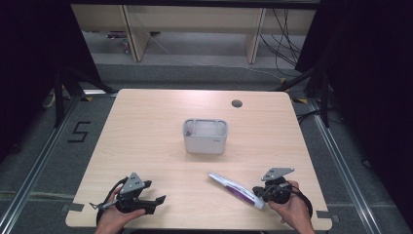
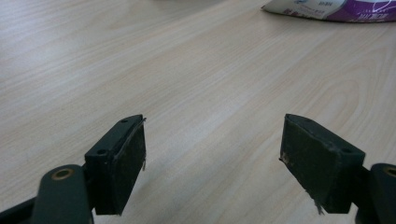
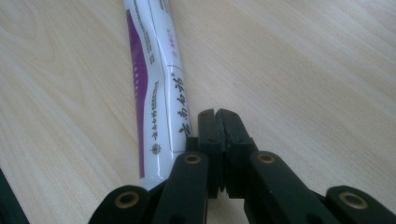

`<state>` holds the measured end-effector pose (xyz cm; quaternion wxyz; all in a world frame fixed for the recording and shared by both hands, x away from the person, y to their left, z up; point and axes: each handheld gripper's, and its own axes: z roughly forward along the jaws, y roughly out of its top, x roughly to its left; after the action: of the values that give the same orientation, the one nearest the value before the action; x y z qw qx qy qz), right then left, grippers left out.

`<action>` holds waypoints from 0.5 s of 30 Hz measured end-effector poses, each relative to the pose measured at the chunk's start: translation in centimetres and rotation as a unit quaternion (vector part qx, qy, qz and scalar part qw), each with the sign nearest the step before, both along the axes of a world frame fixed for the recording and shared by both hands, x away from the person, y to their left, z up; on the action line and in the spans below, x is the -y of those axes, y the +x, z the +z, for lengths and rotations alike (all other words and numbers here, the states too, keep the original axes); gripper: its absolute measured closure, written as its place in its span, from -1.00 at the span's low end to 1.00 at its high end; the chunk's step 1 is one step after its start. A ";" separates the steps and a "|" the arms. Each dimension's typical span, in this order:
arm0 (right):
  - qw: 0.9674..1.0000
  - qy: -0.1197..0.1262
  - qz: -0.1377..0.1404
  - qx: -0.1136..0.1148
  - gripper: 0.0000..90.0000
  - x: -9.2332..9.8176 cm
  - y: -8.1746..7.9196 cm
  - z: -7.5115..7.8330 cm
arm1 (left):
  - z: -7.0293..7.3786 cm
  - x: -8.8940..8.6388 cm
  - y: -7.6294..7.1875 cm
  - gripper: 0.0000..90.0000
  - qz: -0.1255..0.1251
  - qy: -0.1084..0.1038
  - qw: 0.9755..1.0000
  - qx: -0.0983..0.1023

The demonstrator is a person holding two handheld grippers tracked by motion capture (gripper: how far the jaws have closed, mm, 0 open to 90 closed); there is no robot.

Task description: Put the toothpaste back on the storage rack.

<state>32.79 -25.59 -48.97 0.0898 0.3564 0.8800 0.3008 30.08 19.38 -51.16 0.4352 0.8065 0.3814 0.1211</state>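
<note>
White-and-purple tube (image 1: 236, 189) flat on table, near front edge

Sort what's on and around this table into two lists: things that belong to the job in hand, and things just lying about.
Belongs to the job:
- tube, white and purple, lying beside the shut right gripper
- left gripper, open
- grey bin, probably

Just lying about:
- table's cable hole
- floor cables
- floor marking

I'm working in what looks like a lab recording bay. A light wood-grain table (image 1: 146, 146) sits centre frame on grey carpet (image 1: 39, 146), with black curtains (image 1: 370, 73) at both edges, metal floor rails (image 1: 336, 156) beside it, a taped "5" (image 1: 79, 131) at left, and loose cables (image 1: 285, 39) under desks (image 1: 195, 19) along the top.
</note>
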 end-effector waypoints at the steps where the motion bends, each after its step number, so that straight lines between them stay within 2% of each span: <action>1: 1.000 0.001 0.000 0.005 0.94 0.0 0.0 0.0 | 0.0 0.0 0.0 -0.51 0.003 -0.001 1.000 -0.002; 3: 1.000 -0.004 0.000 0.003 0.92 0.0 0.0 0.3 | 0.1 0.0 0.1 -0.51 0.005 -0.003 1.000 0.001; 4: 1.000 0.000 -0.010 0.006 0.90 0.0 0.0 0.3 | 0.0 0.1 0.1 -0.51 0.003 -0.005 1.000 -0.002; 5: 1.000 -0.008 -0.007 0.008 0.87 0.2 0.1 0.6 | -0.1 0.0 0.0 -0.51 0.004 -0.001 1.000 -0.001; 6: 1.000 -0.003 -0.011 0.009 0.86 0.1 0.1 0.7 | 0.0 -0.2 0.1 -0.51 0.000 0.011 1.000 0.001; 7: 1.000 0.001 -0.009 0.021 0.85 0.1 0.3 0.8 | -0.1 0.0 0.0 -0.51 0.005 -0.006 1.000 -0.002; 8: 1.000 -0.005 -0.016 0.011 0.83 0.1 0.1 1.3 | 0.0 0.0 0.1 -0.51 0.004 -0.004 1.000 -0.003; 9: 1.000 -0.001 -0.013 0.024 0.81 0.0 0.2 1.3 | 0.1 -0.1 0.1 -0.51 0.001 0.006 1.000 -0.004; 10: 1.000 -0.010 -0.009 0.019 0.79 0.0 0.2 1.6 | -0.1 0.0 0.1 -0.51 0.006 -0.003 1.000 -0.002; 12: 1.000 -0.005 -0.005 0.012 0.75 -0.4 0.2 2.0 | -0.1 -0.2 0.1 -0.51 -0.001 0.006 1.000 -0.004; 13: 1.000 -0.007 0.003 0.022 0.72 -0.5 0.3 2.0 | -0.1 -0.2 0.1 -0.51 0.001 0.005 1.000 -0.005; 14: 1.000 -0.009 0.006 0.018 0.68 -0.7 0.3 2.0 | -0.1 0.0 0.1 -0.51 0.008 -0.006 1.000 -0.004; 15: 1.000 -0.009 0.009 0.011 0.64 -1.0 0.2 2.0 | -0.2 0.0 0.1 -0.51 0.008 -0.006 1.000 -0.005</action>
<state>33.02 -24.64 -46.96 0.0998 0.3445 0.8847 0.2978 30.23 19.36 -51.32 0.4373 0.8016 0.3903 0.1181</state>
